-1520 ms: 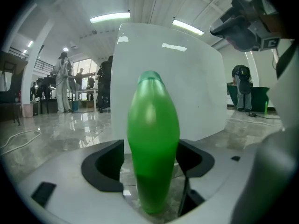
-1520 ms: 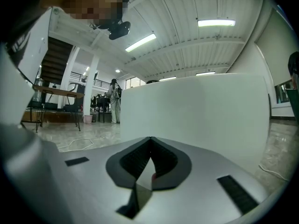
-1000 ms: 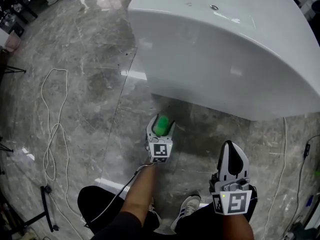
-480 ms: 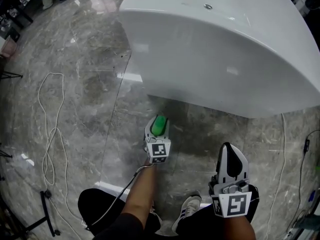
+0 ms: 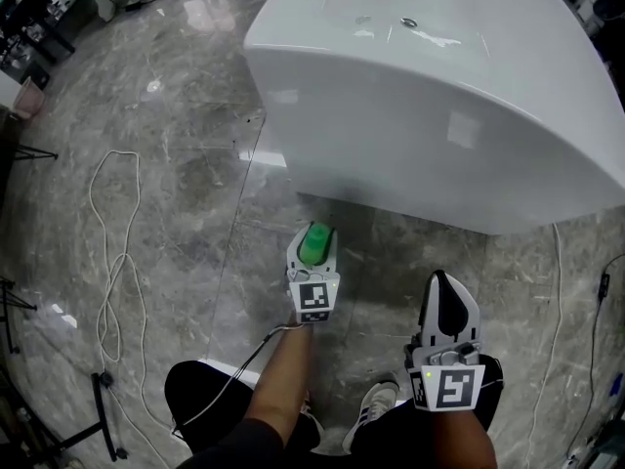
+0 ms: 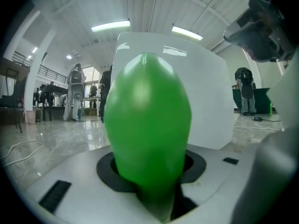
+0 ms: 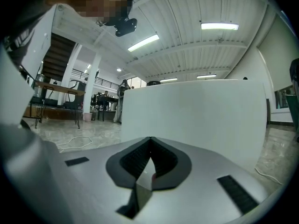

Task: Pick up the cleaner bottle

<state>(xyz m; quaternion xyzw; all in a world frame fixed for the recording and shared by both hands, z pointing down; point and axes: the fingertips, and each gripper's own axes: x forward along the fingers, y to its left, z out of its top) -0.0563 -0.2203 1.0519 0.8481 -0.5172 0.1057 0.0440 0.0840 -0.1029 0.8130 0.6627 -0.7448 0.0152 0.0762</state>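
The cleaner bottle (image 5: 315,245) is green and rounded, and it stands upright between the jaws of my left gripper (image 5: 313,234). Those jaws have just been closing and now press on the bottle's sides. In the left gripper view the green bottle (image 6: 147,129) fills the middle and rises out of the dark jaw opening. It is held just above the grey marble floor, in front of the white counter (image 5: 439,96). My right gripper (image 5: 446,306) hangs lower right over the person's knee. Its jaws (image 7: 148,164) are together with nothing between them.
The big white rounded counter (image 7: 196,120) stands close ahead. A white cable (image 5: 112,262) loops over the floor at the left, near a black stand foot (image 5: 105,413). The person's shoe (image 5: 374,406) and dark trouser legs are at the bottom edge.
The left jaws narrowed onto the green bottle, and gripper and bottle have come up a little from the floor. The right gripper has stayed put.
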